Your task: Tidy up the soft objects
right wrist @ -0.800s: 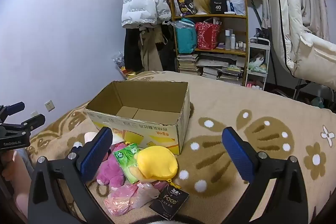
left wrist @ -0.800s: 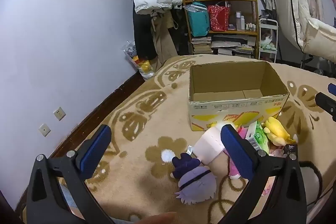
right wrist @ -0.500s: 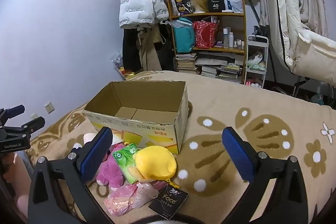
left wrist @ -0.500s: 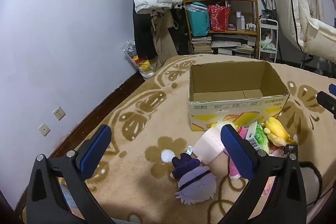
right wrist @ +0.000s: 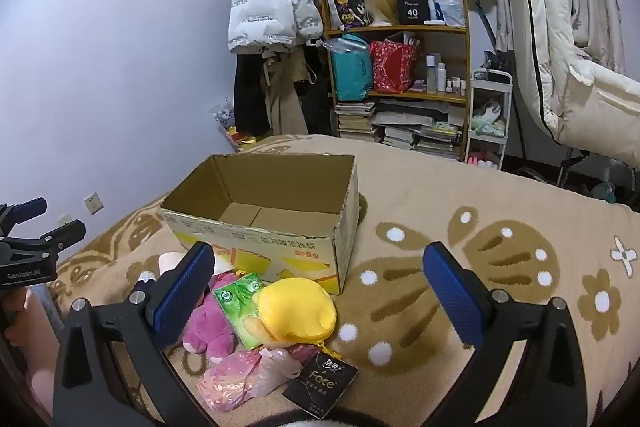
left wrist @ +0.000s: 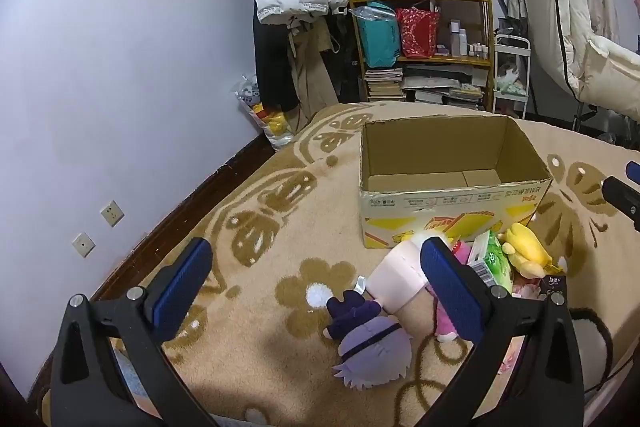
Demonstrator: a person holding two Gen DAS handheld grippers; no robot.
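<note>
An open, empty cardboard box [left wrist: 452,203] [right wrist: 280,227] stands on the patterned blanket. In front of it lies a pile of soft things: a purple-haired plush doll [left wrist: 372,343], a pink roll [left wrist: 396,279], a magenta plush [right wrist: 212,323], a green tissue pack [right wrist: 240,303] [left wrist: 494,261], a yellow plush [right wrist: 296,307] [left wrist: 524,251], a pink plastic bag [right wrist: 244,379] and a black "Face" packet [right wrist: 320,381]. My left gripper [left wrist: 316,279] is open and empty above the doll. My right gripper [right wrist: 320,287] is open and empty above the yellow plush.
A wooden shelf [right wrist: 400,75] with bags, books and bottles stands at the back, beside hanging coats [right wrist: 272,7]. A white padded chair [right wrist: 576,75] is at the right. The wall [left wrist: 120,67] runs along the blanket's left edge.
Both views have shifted only slightly; the grippers stay open and nothing in the pile has moved.
</note>
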